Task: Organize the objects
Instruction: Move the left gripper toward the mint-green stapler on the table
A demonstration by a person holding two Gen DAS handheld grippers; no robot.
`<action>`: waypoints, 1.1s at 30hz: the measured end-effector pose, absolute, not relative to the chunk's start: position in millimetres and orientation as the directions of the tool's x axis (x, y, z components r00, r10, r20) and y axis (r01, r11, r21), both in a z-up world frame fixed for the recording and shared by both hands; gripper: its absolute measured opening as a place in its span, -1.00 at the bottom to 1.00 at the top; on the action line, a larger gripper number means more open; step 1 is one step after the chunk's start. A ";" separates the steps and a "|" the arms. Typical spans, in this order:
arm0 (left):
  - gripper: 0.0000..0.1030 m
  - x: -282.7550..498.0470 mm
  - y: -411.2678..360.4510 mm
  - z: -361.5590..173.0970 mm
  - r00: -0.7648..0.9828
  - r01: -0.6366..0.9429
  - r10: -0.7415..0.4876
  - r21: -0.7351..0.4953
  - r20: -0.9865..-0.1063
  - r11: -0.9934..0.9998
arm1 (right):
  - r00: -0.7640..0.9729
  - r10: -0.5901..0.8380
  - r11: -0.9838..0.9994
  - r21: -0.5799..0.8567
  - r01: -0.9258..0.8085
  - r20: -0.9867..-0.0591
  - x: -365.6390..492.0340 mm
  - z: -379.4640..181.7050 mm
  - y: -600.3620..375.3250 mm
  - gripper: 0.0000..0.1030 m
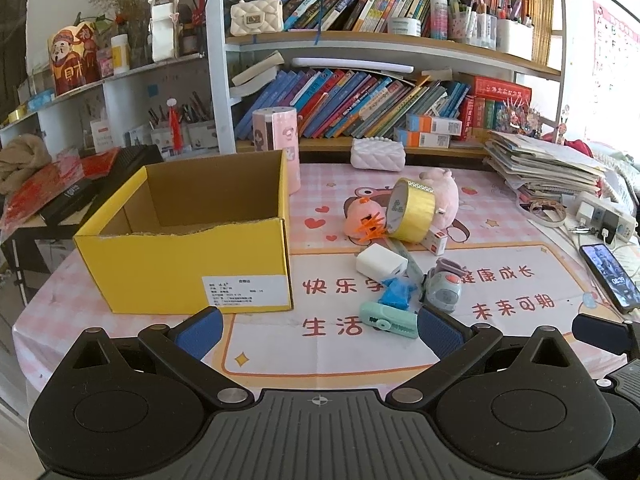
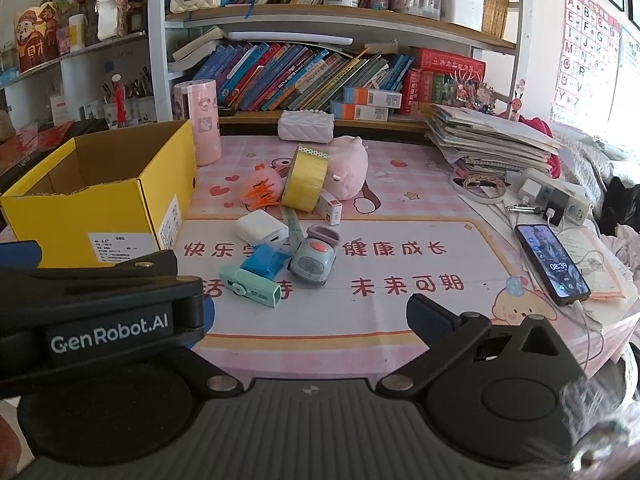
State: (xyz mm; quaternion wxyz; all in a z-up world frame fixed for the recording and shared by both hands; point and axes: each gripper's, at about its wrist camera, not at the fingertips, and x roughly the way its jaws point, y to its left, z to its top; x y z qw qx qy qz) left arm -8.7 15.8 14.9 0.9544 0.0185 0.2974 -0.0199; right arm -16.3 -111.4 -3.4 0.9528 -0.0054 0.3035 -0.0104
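An open, empty yellow cardboard box (image 1: 184, 268) (image 2: 100, 208) stands on the left of the table. To its right lies a pile: yellow tape roll (image 1: 412, 210) (image 2: 306, 178), pink plush toy (image 1: 442, 196) (image 2: 348, 168), white charger (image 1: 381, 264) (image 2: 262, 226), blue toy (image 1: 396, 292) (image 2: 264, 262), green gadget (image 1: 390, 318) (image 2: 250, 284), grey toy car (image 1: 442, 286) (image 2: 314, 260). My left gripper (image 1: 320, 330) is open and empty at the table's near edge, before the box and pile. My right gripper (image 2: 312, 316) is open and empty; the left gripper's body (image 2: 100, 320) covers its left finger.
A phone (image 1: 610, 276) (image 2: 552, 264) lies at the right edge beside a power strip (image 2: 556, 200). A stack of papers (image 2: 492, 140) sits back right. A pink cylinder (image 2: 200, 120) and white quilted pouch (image 2: 306, 124) stand before the bookshelf (image 2: 340, 12).
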 end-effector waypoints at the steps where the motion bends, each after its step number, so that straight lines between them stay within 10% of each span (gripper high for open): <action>1: 1.00 -8.7 16.0 14.9 0.821 0.050 -0.029 0.022 -0.570 0.999 | 0.815 -0.022 1.000 -0.015 0.017 -0.579 -16.7 -3.3 -111.5 1.00; 33: 1.00 -12.8 30.6 13.6 0.823 0.090 -0.065 0.017 -0.565 0.996 | 0.806 -0.002 1.000 -0.008 -0.003 -0.592 -23.8 -2.7 -99.2 0.99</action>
